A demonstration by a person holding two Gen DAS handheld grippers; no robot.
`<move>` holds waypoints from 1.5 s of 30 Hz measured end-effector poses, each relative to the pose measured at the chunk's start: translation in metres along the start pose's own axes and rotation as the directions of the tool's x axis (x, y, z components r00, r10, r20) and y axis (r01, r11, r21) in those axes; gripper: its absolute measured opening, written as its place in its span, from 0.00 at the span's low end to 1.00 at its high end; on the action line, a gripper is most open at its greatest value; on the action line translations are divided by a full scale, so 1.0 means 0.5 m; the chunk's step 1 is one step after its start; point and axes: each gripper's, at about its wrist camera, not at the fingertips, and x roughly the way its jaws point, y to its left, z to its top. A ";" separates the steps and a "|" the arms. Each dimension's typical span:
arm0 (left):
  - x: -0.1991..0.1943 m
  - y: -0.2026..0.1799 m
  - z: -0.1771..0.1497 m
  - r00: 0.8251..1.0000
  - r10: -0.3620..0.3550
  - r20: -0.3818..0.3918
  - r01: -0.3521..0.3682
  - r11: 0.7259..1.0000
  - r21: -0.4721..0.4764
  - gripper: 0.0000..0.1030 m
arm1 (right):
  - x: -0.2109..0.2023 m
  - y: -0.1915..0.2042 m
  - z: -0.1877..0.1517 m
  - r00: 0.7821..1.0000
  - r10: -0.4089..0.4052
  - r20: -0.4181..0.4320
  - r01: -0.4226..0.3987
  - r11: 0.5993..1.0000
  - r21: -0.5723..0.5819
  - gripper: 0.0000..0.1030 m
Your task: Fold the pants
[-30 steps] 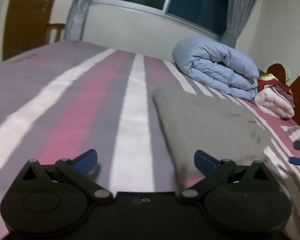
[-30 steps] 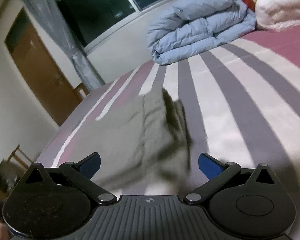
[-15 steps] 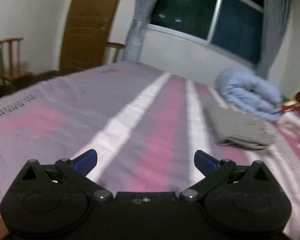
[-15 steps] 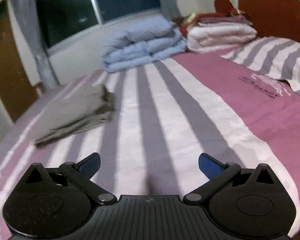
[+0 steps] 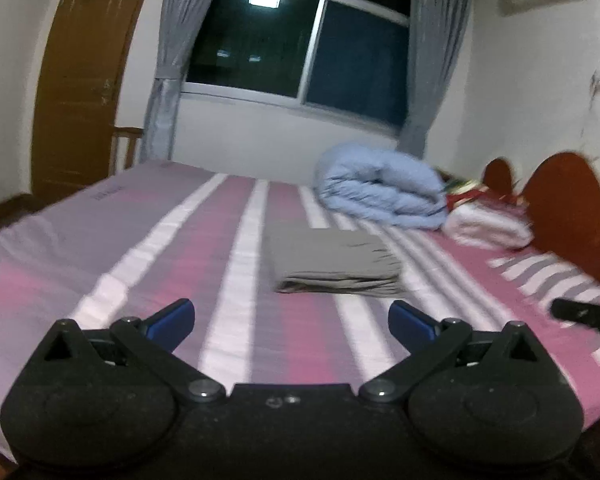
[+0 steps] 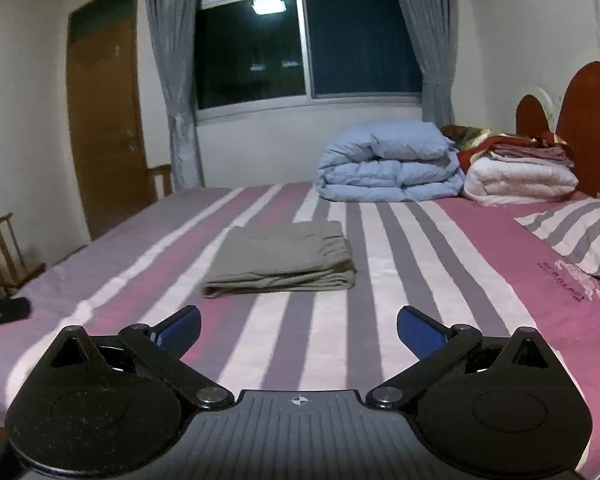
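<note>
The grey pants point(image 5: 332, 260) lie folded in a flat rectangular stack on the striped bed point(image 5: 140, 248); they also show in the right wrist view point(image 6: 284, 260). My left gripper point(image 5: 291, 320) is open and empty, held above the bed's near edge, well short of the pants. My right gripper point(image 6: 299, 326) is open and empty, also back from the pants. The right gripper's tip shows at the far right of the left wrist view point(image 5: 584, 314); the left gripper shows dark at the left edge of the right wrist view point(image 6: 4, 312).
A folded blue duvet point(image 6: 388, 168) and a stack of white and red bedding point(image 6: 516, 172) sit at the head of the bed by the red headboard point(image 6: 588, 120). A striped pillow point(image 6: 580, 236) lies at right. A door point(image 6: 104, 120), a wooden chair point(image 6: 4, 248) and a window point(image 6: 304, 36) stand beyond.
Both grippers have let go of the pants and pulled back and up from them. The pants, close under the fingers before, now lie farther off as a folded stack.
</note>
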 end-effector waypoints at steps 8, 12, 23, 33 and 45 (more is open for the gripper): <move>-0.106 -0.060 -0.001 0.999 -0.048 0.013 0.047 0.998 0.051 0.94 | -0.140 0.020 0.005 0.999 0.003 0.049 -0.005 0.999 0.034 1.00; -0.144 -0.091 0.024 0.996 -0.025 0.083 0.017 0.996 0.090 0.94 | -0.188 0.039 0.009 0.997 0.016 0.077 -0.018 0.999 0.031 1.00; -0.125 -0.159 0.032 0.992 -0.085 0.098 0.071 0.987 0.141 0.94 | -0.182 0.069 0.026 0.995 0.034 0.098 -0.034 0.999 -0.006 1.00; -0.130 -0.179 0.019 0.991 -0.091 0.095 0.074 0.984 0.164 0.94 | -0.185 0.039 0.015 0.996 0.026 0.085 -0.027 0.999 0.017 1.00; -0.126 -0.181 0.019 0.991 -0.081 0.104 0.064 0.985 0.158 0.94 | -0.191 0.033 0.017 0.995 0.025 0.100 -0.027 1.000 0.017 1.00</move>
